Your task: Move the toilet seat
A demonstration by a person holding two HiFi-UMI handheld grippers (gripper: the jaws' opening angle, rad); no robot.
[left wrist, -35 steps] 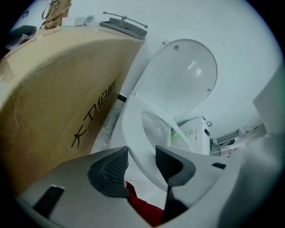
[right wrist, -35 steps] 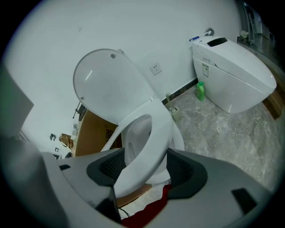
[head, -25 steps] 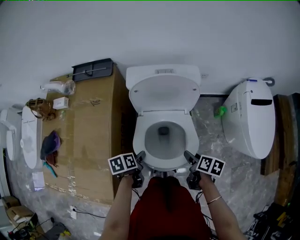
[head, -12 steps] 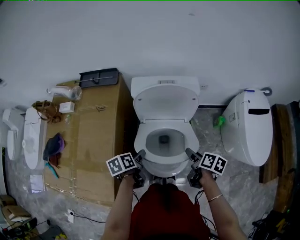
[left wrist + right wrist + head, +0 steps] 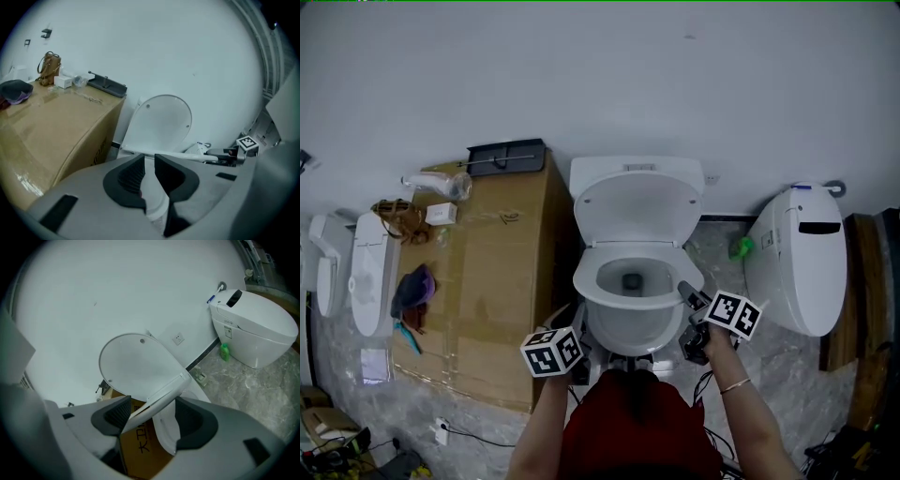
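Note:
The white toilet seat (image 5: 607,281) is tipped up at its front over the bowl, and the lid (image 5: 637,208) stands against the tank. My right gripper (image 5: 686,292) is at the seat's right front. In the right gripper view its jaws (image 5: 152,411) stand wide with the seat's edge (image 5: 159,397) slanting between them. That edge lies against the left-hand pad and clear of the other. My left gripper (image 5: 572,330) hangs left of the bowl, off the seat. Its jaws (image 5: 149,164) are closing to a narrow slit with nothing between them.
A big cardboard box (image 5: 487,272) stands tight against the toilet's left, with a black tray (image 5: 504,157), a hair dryer (image 5: 431,183) and small items on top. Another white toilet (image 5: 802,248) and a green bottle (image 5: 741,247) are at the right. The wall is close behind.
The seat's front has lifted off the bowl. My left gripper has come away from the seat's left front and dropped back. The right gripper has risen with the seat.

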